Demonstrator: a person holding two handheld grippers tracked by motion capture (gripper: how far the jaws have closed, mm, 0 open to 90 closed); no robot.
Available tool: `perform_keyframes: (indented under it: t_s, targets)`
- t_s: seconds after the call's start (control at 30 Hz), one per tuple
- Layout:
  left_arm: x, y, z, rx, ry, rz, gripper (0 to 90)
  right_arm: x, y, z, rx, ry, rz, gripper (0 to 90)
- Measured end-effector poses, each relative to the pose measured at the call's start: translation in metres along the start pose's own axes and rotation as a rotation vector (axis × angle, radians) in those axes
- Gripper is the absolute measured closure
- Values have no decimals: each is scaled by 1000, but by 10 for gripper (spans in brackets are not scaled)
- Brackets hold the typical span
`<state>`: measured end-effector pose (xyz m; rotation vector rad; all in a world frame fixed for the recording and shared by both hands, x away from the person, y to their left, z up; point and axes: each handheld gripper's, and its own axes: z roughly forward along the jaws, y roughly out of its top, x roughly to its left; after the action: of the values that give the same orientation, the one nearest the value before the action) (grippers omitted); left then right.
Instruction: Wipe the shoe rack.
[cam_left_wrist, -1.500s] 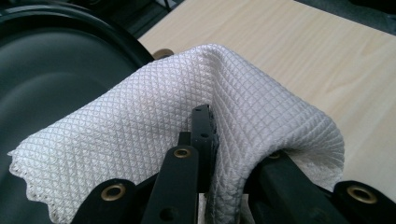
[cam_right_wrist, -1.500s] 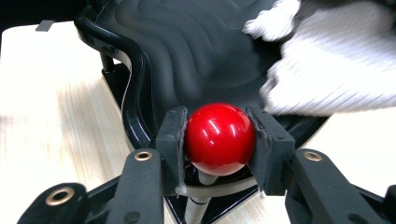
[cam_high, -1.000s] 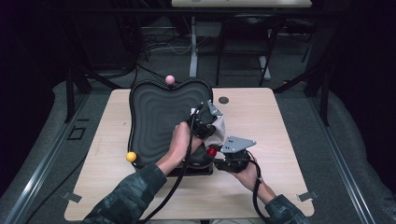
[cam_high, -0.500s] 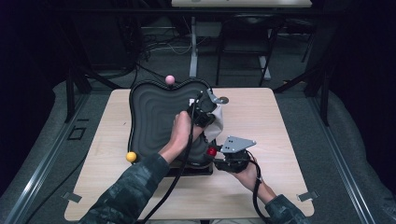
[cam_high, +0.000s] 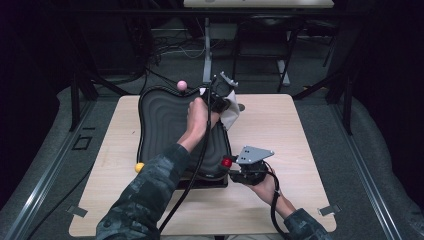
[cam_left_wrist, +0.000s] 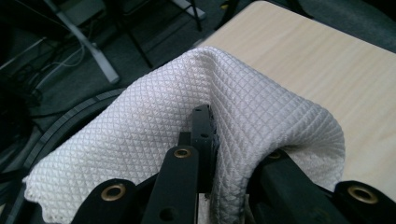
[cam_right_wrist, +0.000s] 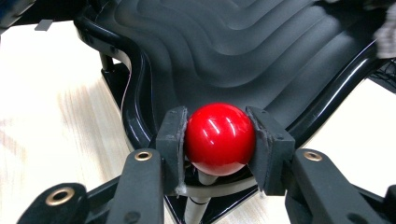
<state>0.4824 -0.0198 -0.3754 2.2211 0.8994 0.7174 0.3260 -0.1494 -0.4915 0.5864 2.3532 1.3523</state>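
White waffle-weave cloth (cam_left_wrist: 252, 116), pinched in the left gripper (cam_high: 218, 97), could slip off the ridged black tray (cam_high: 165, 120); the right gripper (cam_right_wrist: 219, 140), clamping 1 red ball knob (cam_right_wrist: 219, 138), may lose hold.

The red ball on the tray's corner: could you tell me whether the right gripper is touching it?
Touching. In the right gripper view both pads of the right gripper press the red ball, no gap.

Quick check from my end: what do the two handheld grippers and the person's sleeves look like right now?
Both grippers are black. The right gripper carries a grey three-cornered plate on top, and its fingers have squared dark pads on linkage arms with brass-coloured rivets. The left gripper has the same grey plate and black linkage. A black cable trails from each. Both sleeves are dark camouflage.
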Motion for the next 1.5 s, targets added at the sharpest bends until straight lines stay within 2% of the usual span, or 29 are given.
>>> perform_keyframes:
  t_s: [0.07,0.2,0.4,0.47,0.63,0.77,0.87,0.93,1.0,1.03,1.1,1.3,1.5]
  targets:
    - [5,6,2,-2,26,-7,839,0,0,0,-1,0,-1,599]
    - [19,13,4,2,65,-49,840,0,0,0,-1,3,0,600]
    - [44,5,2,17,90,-119,842,0,0,0,1,-3,-3,600]
    - [49,2,-1,22,104,-121,843,0,0,0,2,-3,-2,600]
    - [50,-4,-5,42,157,-86,848,1,0,0,4,-5,0,599]
    - [52,-10,-8,39,156,-82,850,1,0,0,6,-8,-5,600]
    - [53,-11,-16,20,143,-85,851,1,1,0,15,-16,-9,600]
    - [53,-10,-24,4,141,-72,851,3,2,0,12,-26,-1,600]
    - [53,-7,-33,-16,143,-60,851,5,3,0,24,-54,8,601]
    - [53,-5,-38,-26,144,-56,851,7,3,1,12,-66,18,601]
    - [55,-2,-48,-47,166,-40,850,9,3,0,21,-87,18,602]
    - [71,-2,-64,-68,185,-63,850,14,3,0,20,-121,36,602]
    - [93,-11,-63,-49,199,-116,850,13,1,-2,24,-164,50,602]
